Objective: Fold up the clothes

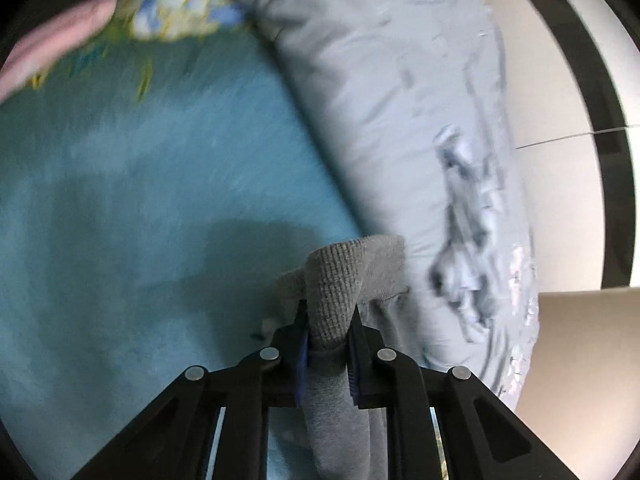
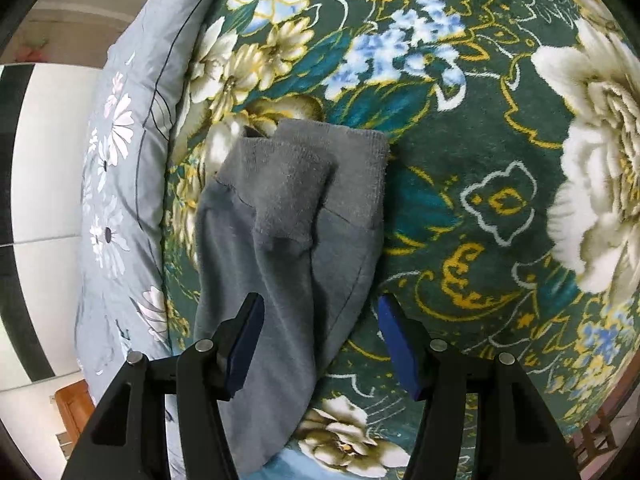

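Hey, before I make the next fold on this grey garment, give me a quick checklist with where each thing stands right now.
1. Left gripper has a firm hold: ok, jaws shut on a ribbed bunch of the grey garment.
2. Right gripper ready to grasp: ok, jaws open, blue pads either side of the grey garment.
3. Right gripper actually touching cloth: cannot tell.
4. Garment lying flat: not ok, its ribbed end is doubled over and rumpled.
5. Surface under it: ok, it rests on the floral blanket, beside the grey quilt.
6. Left view sharp enough to judge placement: not ok, background is blurred.
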`<state>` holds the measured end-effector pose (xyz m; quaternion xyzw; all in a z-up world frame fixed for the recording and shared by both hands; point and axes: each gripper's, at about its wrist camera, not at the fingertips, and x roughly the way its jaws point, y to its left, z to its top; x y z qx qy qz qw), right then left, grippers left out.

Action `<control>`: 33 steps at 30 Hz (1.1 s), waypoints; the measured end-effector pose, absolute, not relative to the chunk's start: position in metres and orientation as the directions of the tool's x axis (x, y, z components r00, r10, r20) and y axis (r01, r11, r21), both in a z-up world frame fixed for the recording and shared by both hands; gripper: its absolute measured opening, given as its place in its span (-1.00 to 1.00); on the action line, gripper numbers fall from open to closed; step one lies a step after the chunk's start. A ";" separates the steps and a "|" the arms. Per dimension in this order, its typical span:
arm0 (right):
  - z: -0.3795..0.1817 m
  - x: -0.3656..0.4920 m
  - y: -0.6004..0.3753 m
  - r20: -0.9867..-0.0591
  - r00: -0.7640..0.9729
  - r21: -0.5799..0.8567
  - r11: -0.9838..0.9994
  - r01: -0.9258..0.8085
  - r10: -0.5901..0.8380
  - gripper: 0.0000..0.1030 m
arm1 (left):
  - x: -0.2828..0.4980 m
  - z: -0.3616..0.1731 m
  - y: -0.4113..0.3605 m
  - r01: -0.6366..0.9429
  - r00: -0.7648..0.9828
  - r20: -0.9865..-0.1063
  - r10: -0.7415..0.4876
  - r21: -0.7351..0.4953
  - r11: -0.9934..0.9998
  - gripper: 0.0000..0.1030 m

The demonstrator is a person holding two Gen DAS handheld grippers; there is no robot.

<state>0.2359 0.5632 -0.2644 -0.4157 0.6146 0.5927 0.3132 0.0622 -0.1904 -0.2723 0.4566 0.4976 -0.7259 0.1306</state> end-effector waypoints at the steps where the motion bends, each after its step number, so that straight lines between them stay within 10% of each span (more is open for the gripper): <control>1: -0.264 0.235 0.562 -0.869 -0.474 0.484 -0.045 -0.874 -0.141 0.17 | 0.065 -0.261 -0.193 0.635 -0.563 -0.787 0.254 -0.608 -0.477 -0.69; 10: -0.280 0.201 0.535 -0.781 -0.572 0.606 -0.079 -0.792 -0.252 0.17 | 0.140 -0.241 -0.261 0.779 -0.426 -0.900 0.090 -0.416 -0.469 -0.68; 33: -0.323 0.162 0.527 -0.763 -0.621 0.622 0.056 -0.781 -0.180 0.15 | 0.167 -0.215 -0.260 0.822 -0.361 -0.913 0.189 -0.407 -0.398 -0.20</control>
